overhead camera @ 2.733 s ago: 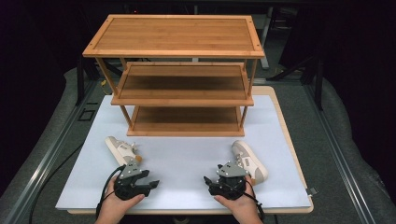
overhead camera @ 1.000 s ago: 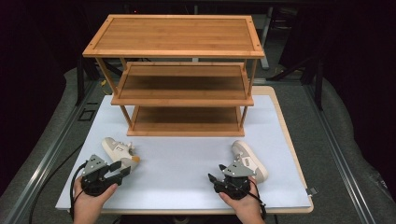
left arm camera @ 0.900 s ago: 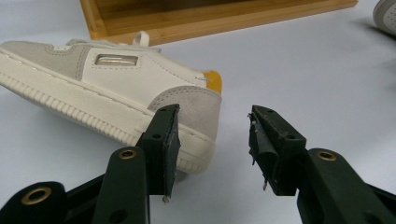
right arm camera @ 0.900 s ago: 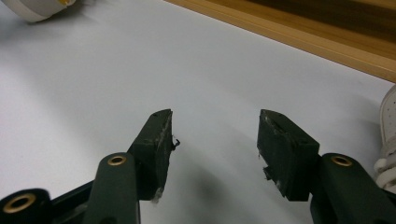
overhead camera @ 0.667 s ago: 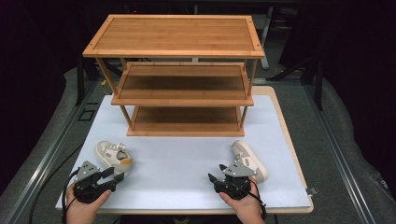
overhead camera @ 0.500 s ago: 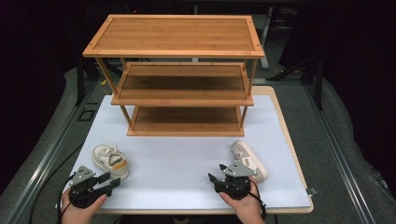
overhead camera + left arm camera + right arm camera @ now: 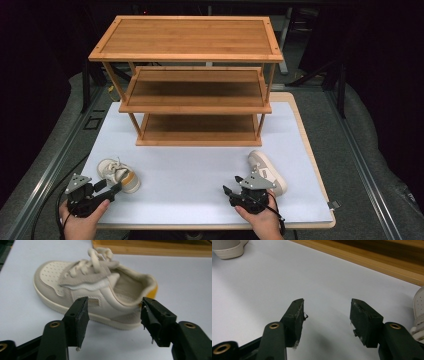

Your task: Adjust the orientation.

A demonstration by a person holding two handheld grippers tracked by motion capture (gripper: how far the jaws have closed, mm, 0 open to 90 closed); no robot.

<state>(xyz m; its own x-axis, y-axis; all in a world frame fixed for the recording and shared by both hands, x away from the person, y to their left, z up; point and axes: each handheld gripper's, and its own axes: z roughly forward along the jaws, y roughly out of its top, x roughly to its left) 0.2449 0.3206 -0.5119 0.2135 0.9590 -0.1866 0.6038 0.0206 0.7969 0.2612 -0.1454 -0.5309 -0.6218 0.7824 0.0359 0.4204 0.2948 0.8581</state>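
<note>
A small cream shoe (image 7: 118, 174) with perforated toe, loose laces and a mustard-yellow heel patch lies on its sole near the front left corner of the worktop (image 7: 200, 170). Its upper looks like smooth leather with a ribbed strap and a padded collar; the sole is a pale rubber band. In the left gripper view the shoe (image 7: 95, 293) lies side-on just beyond the left claw (image 7: 113, 315), whose jaws have just been opening and now stand spread, clear of the shoe's side, their black pads worn and frayed at the edges. In the high view the left claw (image 7: 111, 189) points at the shoe's heel end, held low by a hand (image 7: 80, 220) at the front edge.

The second shoe (image 7: 267, 172), the same cream, lies by the front right part of the worktop, its sole turned towards the right edge. The right claw (image 7: 231, 192) rests just left of it, held by the right hand (image 7: 257, 217) at the front edge; in the right gripper view its jaws (image 7: 327, 315) stand spread over bare surface, nothing between them.

The worktop is a matt white sheet with a light wooden border. A three-tier bamboo rack (image 7: 192, 82) with slim legs stands towards its back edge. Dark surroundings and grey floor lie around.
</note>
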